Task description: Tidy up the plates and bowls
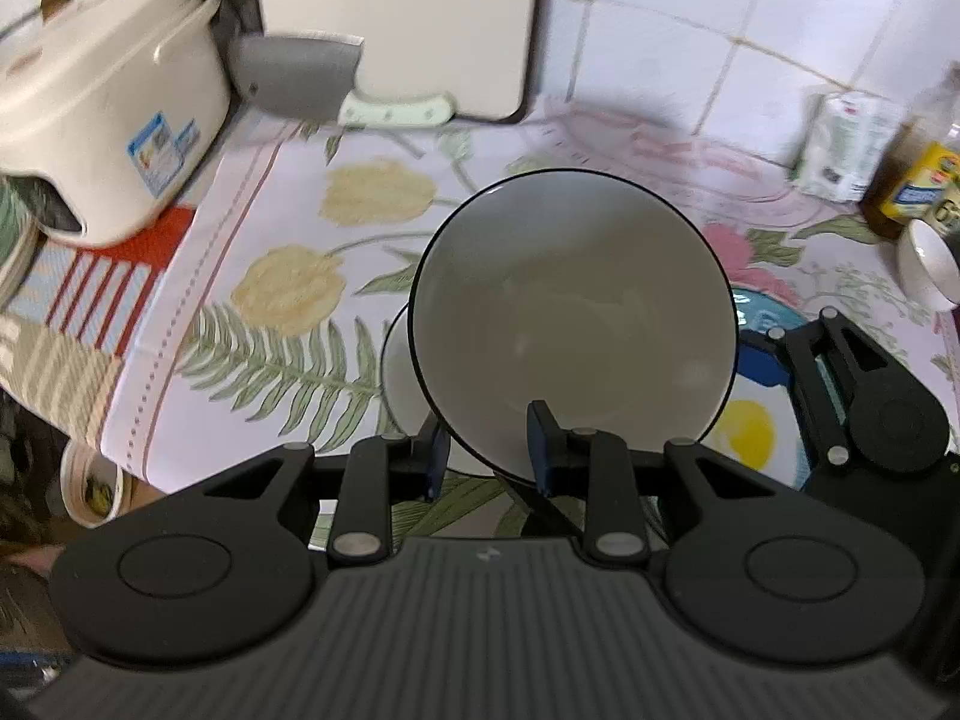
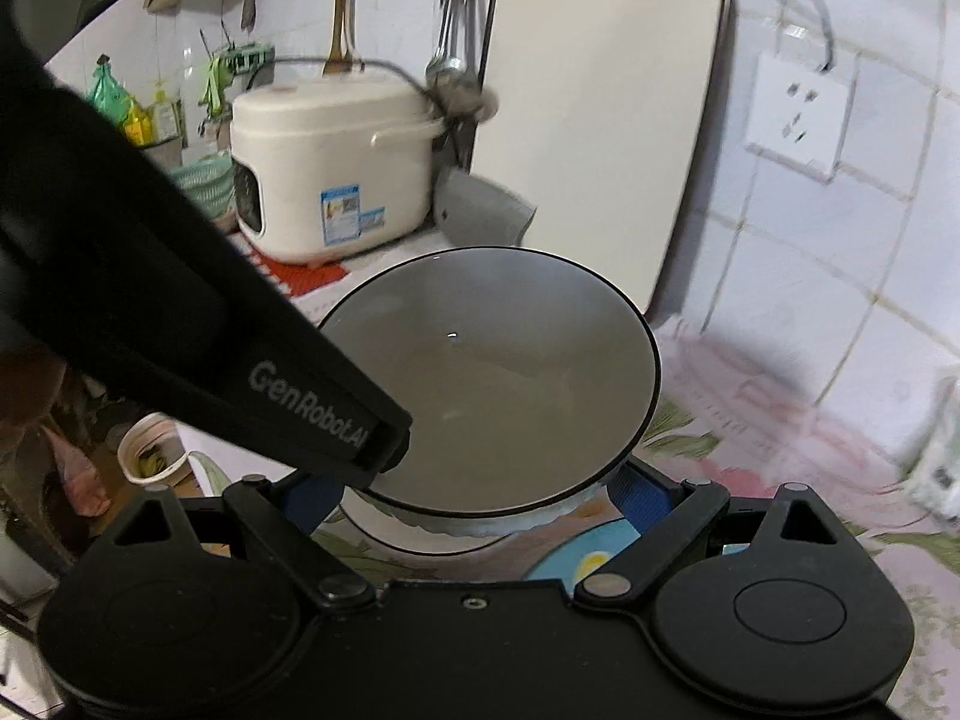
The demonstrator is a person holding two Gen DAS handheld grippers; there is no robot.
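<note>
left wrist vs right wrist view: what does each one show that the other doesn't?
Left wrist only: a small white bowl at the right edge, a yellow-labelled jar beside it, and the cleaver's white handle.

Right wrist only: a wall socket, hanging utensils, and a green bag at far left.

Both: the black-rimmed bowl, gripped at its near rim by the left claw and flanked by the right claw; the rice cooker; the leaning cutting board; the floral cloth.

home kitchen | rice cooker [image 2: 336,168] | cleaver [image 1: 297,84] | tiled wall [image 2: 810,276]
</note>
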